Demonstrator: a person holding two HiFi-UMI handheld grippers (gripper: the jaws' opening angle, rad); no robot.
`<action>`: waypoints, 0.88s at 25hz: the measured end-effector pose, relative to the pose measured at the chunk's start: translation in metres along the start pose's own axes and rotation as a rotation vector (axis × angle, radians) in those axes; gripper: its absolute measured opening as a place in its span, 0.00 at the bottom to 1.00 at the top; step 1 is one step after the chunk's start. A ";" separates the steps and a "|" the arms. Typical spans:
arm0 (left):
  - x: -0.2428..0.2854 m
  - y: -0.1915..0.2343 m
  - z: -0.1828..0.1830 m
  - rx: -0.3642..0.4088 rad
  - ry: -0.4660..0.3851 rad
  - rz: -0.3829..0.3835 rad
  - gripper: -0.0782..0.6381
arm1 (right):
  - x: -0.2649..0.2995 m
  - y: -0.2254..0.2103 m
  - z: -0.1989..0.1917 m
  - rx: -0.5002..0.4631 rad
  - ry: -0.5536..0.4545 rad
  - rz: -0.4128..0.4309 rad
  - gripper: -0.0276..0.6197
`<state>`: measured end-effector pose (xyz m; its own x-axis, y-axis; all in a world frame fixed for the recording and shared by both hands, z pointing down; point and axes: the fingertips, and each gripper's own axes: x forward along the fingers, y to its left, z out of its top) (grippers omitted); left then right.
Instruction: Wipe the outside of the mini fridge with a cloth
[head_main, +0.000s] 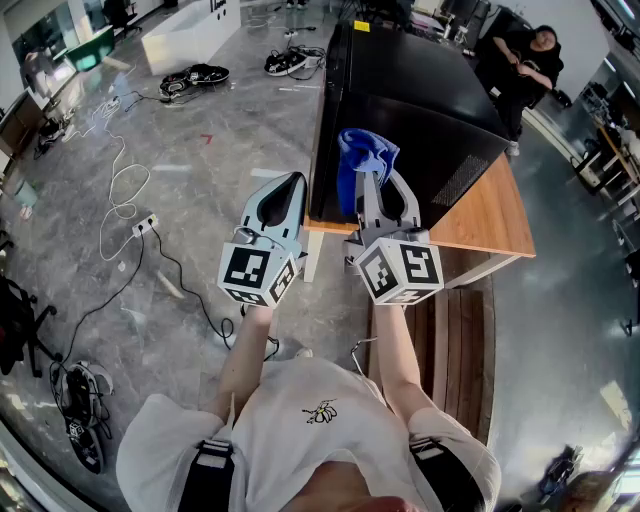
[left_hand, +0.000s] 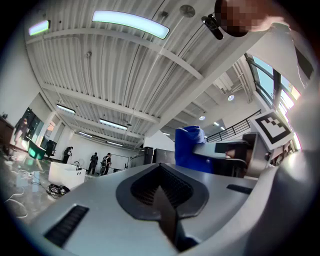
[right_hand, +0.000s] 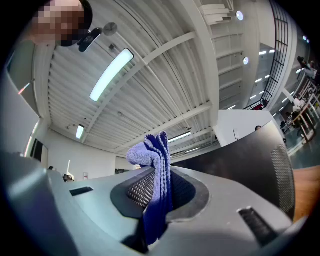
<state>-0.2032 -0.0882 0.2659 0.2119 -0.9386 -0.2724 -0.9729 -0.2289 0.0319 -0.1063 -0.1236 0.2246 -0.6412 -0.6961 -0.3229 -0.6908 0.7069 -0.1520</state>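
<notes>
Right gripper (right_hand: 160, 176): jaws closed on the blue cloth (right_hand: 152, 150). A fold is pinched between the pads, and a bunched end stands up past the tips.

Left gripper (left_hand: 161, 172): jaws shut together with nothing between them. In the head view it is held just left of the right gripper and off the fridge.

Mini fridge (head_main: 410, 110): a black box standing on the wooden counter (head_main: 492, 215). In the head view the cloth sits against its near upper corner. The right gripper view shows a dark panel with a vent grille just to the right of the jaws.

Step, as I judge it: the cloth is in hand and brought up to the fridge, at or just short of a wiping stroke. The next move calls for pressing the loose bunch flat against a panel and sweeping along it. The empty left gripper could steady the fridge.

Hard to tell:
- No view settles whether the cloth actually touches the panel.
- The fridge's far faces are out of sight.
- The near side face is dark and steeply foreshortened.
- No dirt can be made out on the fridge.
</notes>
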 end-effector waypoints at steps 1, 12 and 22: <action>-0.003 0.004 0.000 -0.011 -0.003 -0.001 0.12 | 0.011 0.006 0.000 -0.011 0.001 0.013 0.14; -0.025 0.054 -0.014 -0.076 0.009 0.088 0.12 | 0.112 -0.001 -0.022 -0.097 0.040 -0.217 0.14; -0.011 0.043 -0.023 -0.095 0.027 0.109 0.12 | 0.127 -0.008 -0.019 -0.266 0.066 -0.246 0.14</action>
<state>-0.2453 -0.0932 0.2920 0.1088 -0.9656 -0.2363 -0.9774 -0.1472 0.1514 -0.1890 -0.2202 0.2027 -0.4595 -0.8539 -0.2444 -0.8841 0.4661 0.0337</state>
